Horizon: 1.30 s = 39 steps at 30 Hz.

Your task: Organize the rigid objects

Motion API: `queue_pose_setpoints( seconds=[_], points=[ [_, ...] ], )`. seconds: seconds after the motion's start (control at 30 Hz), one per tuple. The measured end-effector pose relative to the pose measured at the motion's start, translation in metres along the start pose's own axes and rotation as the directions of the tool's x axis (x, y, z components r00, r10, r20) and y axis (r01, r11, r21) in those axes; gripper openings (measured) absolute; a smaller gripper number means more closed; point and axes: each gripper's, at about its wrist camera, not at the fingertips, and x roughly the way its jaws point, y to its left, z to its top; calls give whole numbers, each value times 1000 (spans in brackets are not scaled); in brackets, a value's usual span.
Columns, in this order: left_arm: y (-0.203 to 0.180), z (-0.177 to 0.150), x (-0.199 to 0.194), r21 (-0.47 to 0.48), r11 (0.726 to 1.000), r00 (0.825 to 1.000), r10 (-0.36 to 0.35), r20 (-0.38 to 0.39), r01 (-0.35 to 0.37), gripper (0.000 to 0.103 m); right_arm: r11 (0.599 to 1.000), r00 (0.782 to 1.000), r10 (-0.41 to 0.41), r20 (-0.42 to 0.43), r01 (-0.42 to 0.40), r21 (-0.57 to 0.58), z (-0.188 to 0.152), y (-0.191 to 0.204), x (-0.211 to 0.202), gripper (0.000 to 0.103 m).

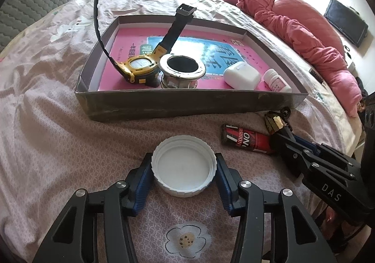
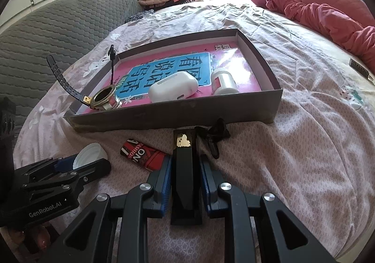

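Note:
My left gripper [image 1: 183, 169] is closed on a white plastic lid [image 1: 183, 168], open side up, low over the bedsheet; it also shows in the right wrist view [image 2: 90, 154]. My right gripper [image 2: 185, 167] has its blue pads against a long black box with a worn gold patch [image 2: 184, 169], lying on the bed; the box tip shows in the left wrist view [image 1: 275, 123]. A shallow cardboard tray [image 1: 187, 101] ahead holds a yellow watch [image 1: 140, 66], a metal ring fitting [image 1: 181, 70], a white earbud case [image 1: 241, 75] and a small white bottle [image 1: 276, 81].
A red and black tube [image 1: 246, 141] lies on the sheet between the grippers, also in the right wrist view [image 2: 143, 154]. A black clip [image 2: 214, 136] lies beside the box tip. A pink quilt [image 1: 304, 28] is heaped at the right. A grey headboard [image 2: 58, 28] is at the left.

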Motion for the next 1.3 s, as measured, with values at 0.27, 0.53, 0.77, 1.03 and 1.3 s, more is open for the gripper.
queue_pose_setpoints(
  seconds=[0.27,0.53,0.77,1.03,1.3],
  points=[
    [1,-1,-9,-13,999,999,-30,20,30,51,998,998,53,26,-53,27,0,-3,-7,23],
    [-5,-1,-15,-5,999,999,-39,32,40,52,997,996,73,53,-74,4,0,3,-14,23],
    [-7,-2,-21,-5,999,998,-42,45,42,52,996,992,93,84,-93,-4,3,4,-21,23],
    [-10,2,-27,-8,999,997,-48,63,49,51,994,987,105,123,-103,-19,6,5,-29,23],
    [-18,11,-33,0,999,995,-51,89,51,52,995,983,100,153,-98,-24,9,2,-35,23]
  ],
)
